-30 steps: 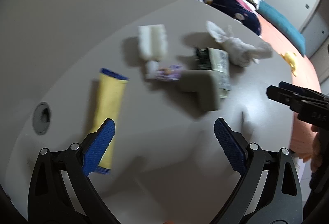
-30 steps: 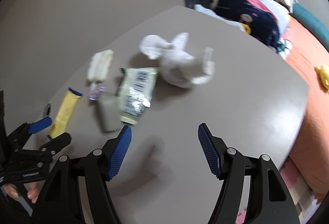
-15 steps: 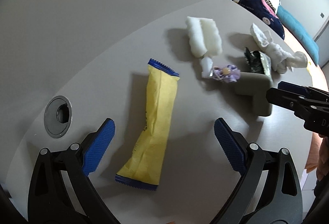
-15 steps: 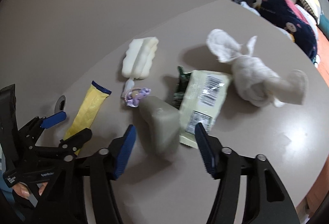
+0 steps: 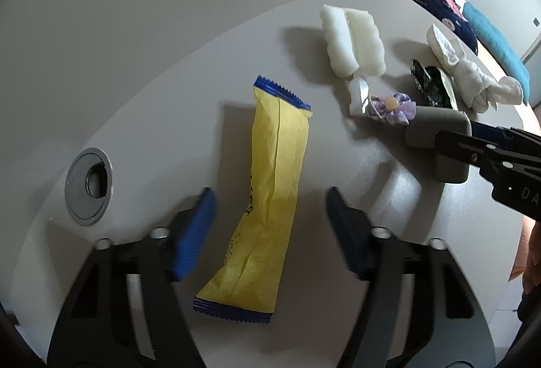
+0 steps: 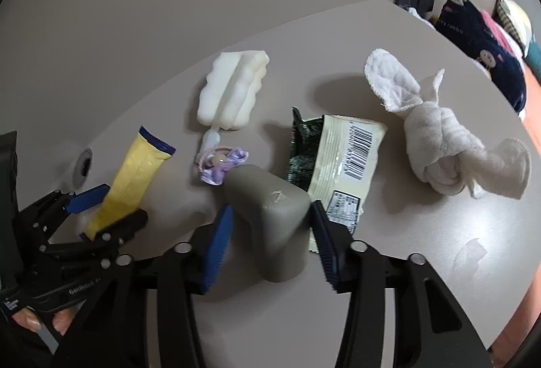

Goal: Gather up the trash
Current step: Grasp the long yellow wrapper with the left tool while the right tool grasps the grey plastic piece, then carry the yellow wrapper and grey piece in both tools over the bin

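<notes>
A yellow wrapper with blue ends (image 5: 274, 185) lies on the grey table (image 5: 169, 104). My left gripper (image 5: 270, 229) is open, its jaws on either side of the wrapper's lower half. In the right wrist view the wrapper (image 6: 130, 185) lies at the left. My right gripper (image 6: 270, 243) is open, its blue pads close on both sides of a grey foam block (image 6: 270, 215), which also shows in the left wrist view (image 5: 439, 134). A green and cream snack packet (image 6: 341, 158) lies just right of the block.
A white foam piece (image 6: 233, 90), a small purple flower clip (image 6: 223, 165) and a knotted white cloth (image 6: 436, 128) lie further back. A round cable grommet (image 5: 88, 187) sits in the table at the left. Clothes and bedding (image 6: 480, 40) lie beyond the far edge.
Both grippers have narrowed and moved forward. The left now straddles the yellow wrapper; the right has closed in around the grey block.
</notes>
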Demonstrator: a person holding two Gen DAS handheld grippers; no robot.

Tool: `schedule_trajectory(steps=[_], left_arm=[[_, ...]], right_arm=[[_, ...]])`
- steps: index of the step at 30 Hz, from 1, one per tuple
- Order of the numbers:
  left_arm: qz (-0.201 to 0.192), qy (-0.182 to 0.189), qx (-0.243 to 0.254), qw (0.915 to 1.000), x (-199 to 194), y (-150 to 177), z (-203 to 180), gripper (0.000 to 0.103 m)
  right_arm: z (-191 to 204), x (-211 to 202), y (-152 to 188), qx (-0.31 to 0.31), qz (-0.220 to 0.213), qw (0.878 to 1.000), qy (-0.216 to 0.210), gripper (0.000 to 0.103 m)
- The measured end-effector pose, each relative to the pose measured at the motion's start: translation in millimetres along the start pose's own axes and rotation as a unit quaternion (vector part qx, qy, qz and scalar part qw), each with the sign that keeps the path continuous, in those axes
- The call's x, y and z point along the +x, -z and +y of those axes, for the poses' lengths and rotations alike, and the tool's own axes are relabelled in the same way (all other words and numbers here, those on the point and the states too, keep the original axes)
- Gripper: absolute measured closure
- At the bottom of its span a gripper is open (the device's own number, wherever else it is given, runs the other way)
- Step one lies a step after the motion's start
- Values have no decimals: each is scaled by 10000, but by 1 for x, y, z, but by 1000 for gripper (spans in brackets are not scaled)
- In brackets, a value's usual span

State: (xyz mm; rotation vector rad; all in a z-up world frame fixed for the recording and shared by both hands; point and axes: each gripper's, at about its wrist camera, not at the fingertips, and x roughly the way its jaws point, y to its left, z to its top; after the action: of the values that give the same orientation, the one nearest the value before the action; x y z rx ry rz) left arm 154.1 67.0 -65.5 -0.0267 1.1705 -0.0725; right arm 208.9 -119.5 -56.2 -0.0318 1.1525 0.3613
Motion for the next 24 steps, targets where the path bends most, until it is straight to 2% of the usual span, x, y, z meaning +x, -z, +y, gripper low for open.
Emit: schedule_trajectory(steps=[4,7,10,17,24], left_arm=[[-18,-97,35,9999,-2,2,-2,55],[-34,-25,12,10000,-4,4,-1,76],[-146,-44,67,9999,-11,4,-4,86],[-423,73,240,9988,-36,0,-30,87],[-659,267,552,9959,-63,-5,-68,87]], right_arm=[[3,-3,2,-75,-59,9999,50,63],[2,-8,5,-39,-80,9999,-52,64],[1,-18,5,-38,-152,9998,-108,65],[-13,-52,7,102,-402,9990,-191,65],[-45,-90,13,337,-676,9970,-148,65]])
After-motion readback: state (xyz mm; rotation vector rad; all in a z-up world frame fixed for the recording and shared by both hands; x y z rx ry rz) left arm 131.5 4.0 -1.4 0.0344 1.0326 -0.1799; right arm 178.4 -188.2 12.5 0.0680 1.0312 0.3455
